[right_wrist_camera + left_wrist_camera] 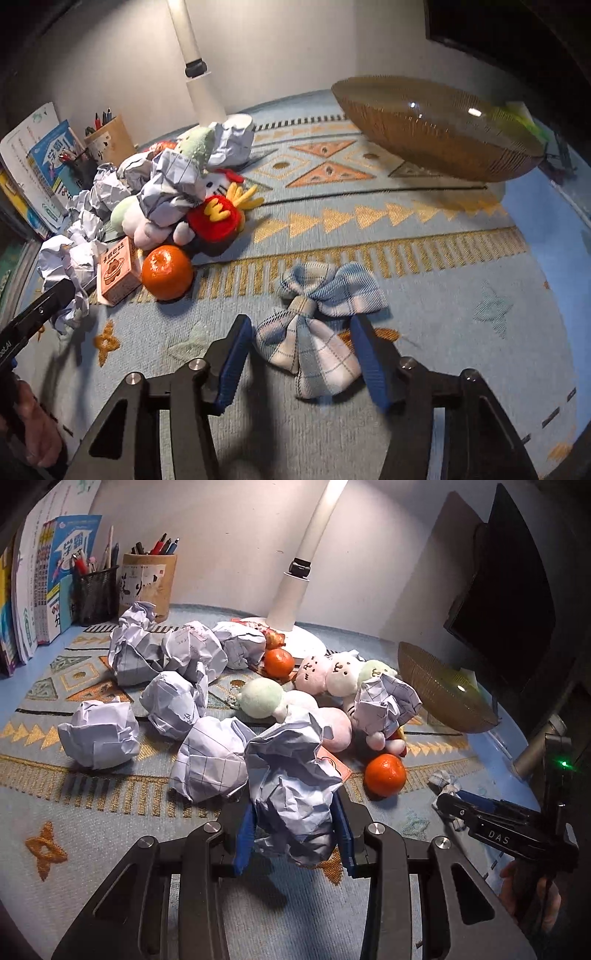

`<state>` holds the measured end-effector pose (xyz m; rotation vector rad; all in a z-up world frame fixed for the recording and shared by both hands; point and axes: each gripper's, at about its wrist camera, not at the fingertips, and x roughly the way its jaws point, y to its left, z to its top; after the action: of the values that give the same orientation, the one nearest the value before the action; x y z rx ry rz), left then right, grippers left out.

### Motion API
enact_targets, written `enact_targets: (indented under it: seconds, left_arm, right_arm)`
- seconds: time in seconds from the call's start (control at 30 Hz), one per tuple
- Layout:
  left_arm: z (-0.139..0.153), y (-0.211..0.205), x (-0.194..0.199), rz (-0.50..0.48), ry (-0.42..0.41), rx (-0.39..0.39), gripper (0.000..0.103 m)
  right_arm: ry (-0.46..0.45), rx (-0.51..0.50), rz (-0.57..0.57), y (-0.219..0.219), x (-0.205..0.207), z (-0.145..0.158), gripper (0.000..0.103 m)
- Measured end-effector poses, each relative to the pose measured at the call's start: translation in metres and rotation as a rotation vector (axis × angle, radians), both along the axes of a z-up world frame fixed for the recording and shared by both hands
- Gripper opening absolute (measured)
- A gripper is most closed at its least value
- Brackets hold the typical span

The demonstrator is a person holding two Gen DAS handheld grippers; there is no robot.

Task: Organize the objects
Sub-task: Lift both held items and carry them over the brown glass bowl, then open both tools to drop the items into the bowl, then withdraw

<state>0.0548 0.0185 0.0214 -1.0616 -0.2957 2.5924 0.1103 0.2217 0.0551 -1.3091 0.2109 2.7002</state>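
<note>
Across the patterned mat [424, 236] that covers the worktop, most of the sorting looks undone: crumpled paper balls [170, 701], small plush toys [325, 672], two tangerines [385, 775] and a little orange carton [117, 271] lie heaped together near the lamp base [295, 590], while the amber ribbed glass bowl [436, 129] at the far right appears empty, though its inside is not fully shown. The left claw [295, 830] is clamped on one crumpled paper ball [291, 775], held clear of the mat just in front of the pile. The right claw [301, 354] straddles a blue plaid fabric bow [317, 325] that lies apart from the heap; its blue pads [236, 354] sit beside the cloth without visibly pressing it, so nothing is gripped there yet. By this view, only a first paper and perhaps the bow are in hand, and nearly everything is left to sort
</note>
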Motion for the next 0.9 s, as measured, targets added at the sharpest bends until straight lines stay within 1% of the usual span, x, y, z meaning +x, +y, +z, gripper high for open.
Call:
enact_targets:
  seconds: [0.03, 0.07, 0.13, 0.17, 0.23, 0.3, 0.37, 0.47, 0.57, 0.63, 0.73, 0.83, 0.9]
  left_arm:
    - [0.0, 0.002, 0.0, -0.007, -0.004, -0.007, 0.034]
    - [0.0, 0.005, 0.0, -0.013, -0.003, -0.018, 0.034]
    - [0.003, 0.011, 0.003, -0.012, 0.011, -0.057, 0.034]
    - [0.006, 0.015, 0.006, -0.011, 0.018, -0.077, 0.034]
    - [0.018, 0.023, 0.009, -0.027, 0.031, -0.071, 0.034]
    - [0.042, 0.039, 0.009, -0.06, 0.065, -0.072, 0.034]
    - [0.07, 0.063, 0.003, -0.106, 0.106, -0.086, 0.034]
    - [0.104, 0.106, -0.021, -0.182, 0.122, -0.079, 0.034]
    - [0.123, 0.155, -0.053, -0.24, 0.115, -0.057, 0.034]
    - [0.125, 0.187, -0.074, -0.262, 0.102, -0.042, 0.034]
    - [0.115, 0.225, -0.108, -0.299, 0.04, 0.0, 0.034]
    - [0.107, 0.252, -0.131, -0.315, 0.026, 0.004, 0.034]
    - [0.103, 0.267, -0.141, -0.329, 0.027, -0.001, 0.034]
  right_arm:
    - [0.008, -0.006, 0.016, 0.001, 0.001, 0.0, 0.03]
    - [0.016, -0.021, 0.027, 0.003, 0.003, 0.0, 0.026]
    - [0.042, -0.065, 0.05, 0.01, 0.008, 0.003, 0.022]
    - [0.053, -0.076, 0.058, 0.014, 0.011, 0.006, 0.022]
    - [0.082, -0.076, 0.067, 0.022, 0.016, 0.018, 0.021]
    - [0.138, -0.062, 0.067, 0.033, 0.02, 0.042, 0.021]
    - [0.216, -0.039, 0.051, 0.048, 0.024, 0.074, 0.021]
    - [0.322, 0.001, -0.007, 0.074, 0.026, 0.116, 0.021]
    - [0.375, -0.009, -0.091, 0.11, 0.02, 0.137, 0.021]
    - [0.379, -0.024, -0.14, 0.133, 0.012, 0.14, 0.021]
    - [0.342, -0.048, -0.185, 0.16, -0.005, 0.133, 0.021]
    - [0.249, -0.057, -0.212, 0.179, -0.026, 0.12, 0.021]
    - [0.228, -0.085, -0.207, 0.189, -0.035, 0.113, 0.022]
